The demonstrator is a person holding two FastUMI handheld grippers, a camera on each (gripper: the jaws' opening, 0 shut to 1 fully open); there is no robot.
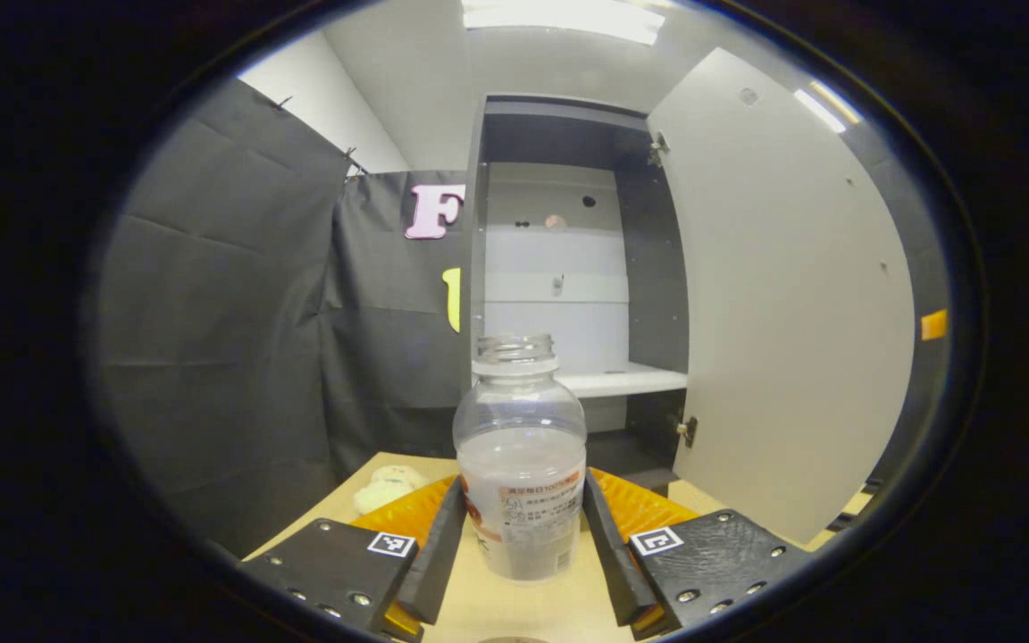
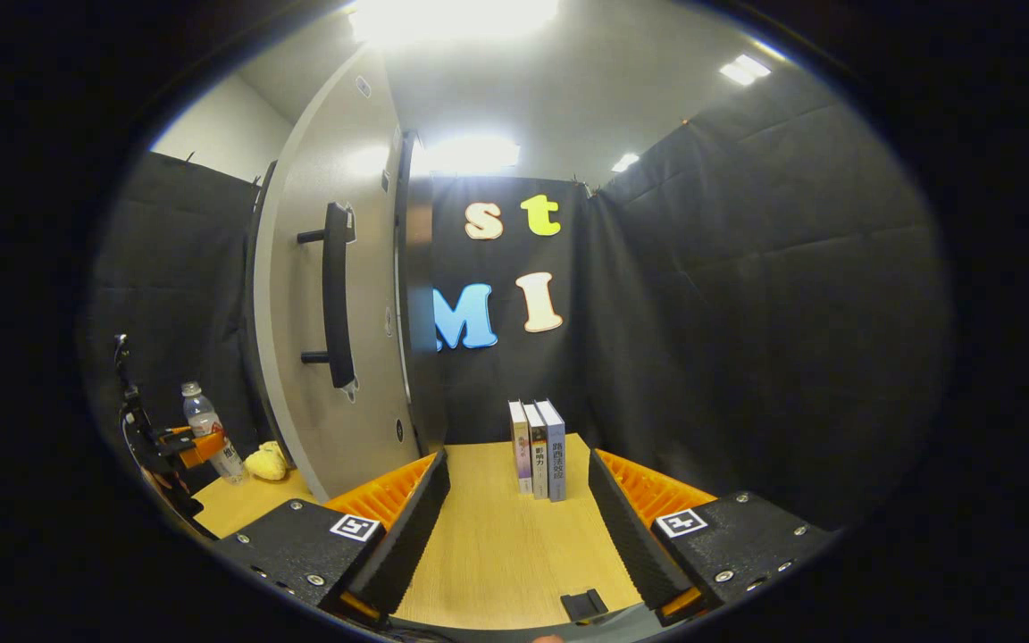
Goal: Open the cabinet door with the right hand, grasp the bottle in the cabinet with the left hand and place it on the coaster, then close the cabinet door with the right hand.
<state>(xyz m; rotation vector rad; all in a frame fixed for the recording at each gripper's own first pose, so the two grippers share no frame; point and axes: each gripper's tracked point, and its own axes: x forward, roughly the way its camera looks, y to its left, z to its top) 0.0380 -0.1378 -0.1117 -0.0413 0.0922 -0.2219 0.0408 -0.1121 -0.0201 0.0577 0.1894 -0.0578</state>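
A clear plastic bottle (image 1: 521, 464), uncapped and with a label on its lower half, stands upright between the fingers of my left gripper (image 1: 523, 489), which is shut on its sides just above the wooden table (image 1: 479, 607). In the right gripper view the same bottle (image 2: 202, 420) hangs at the far left in the left gripper (image 2: 177, 446). The cabinet (image 1: 568, 295) stands straight ahead with its pale door (image 1: 791, 304) swung wide open to the right. My right gripper (image 2: 514, 487) is open over the table with nothing between its fingers. The door's dark bar handle (image 2: 337, 295) is up to its left.
A white shelf (image 1: 622, 379) inside the cabinet is bare. A pale yellow soft toy (image 1: 385, 487) lies on the table's left side, also seen as the toy (image 2: 266, 462) beside the door. Three upright books (image 2: 538, 446) stand ahead of the right gripper. Black cloth walls close in the table.
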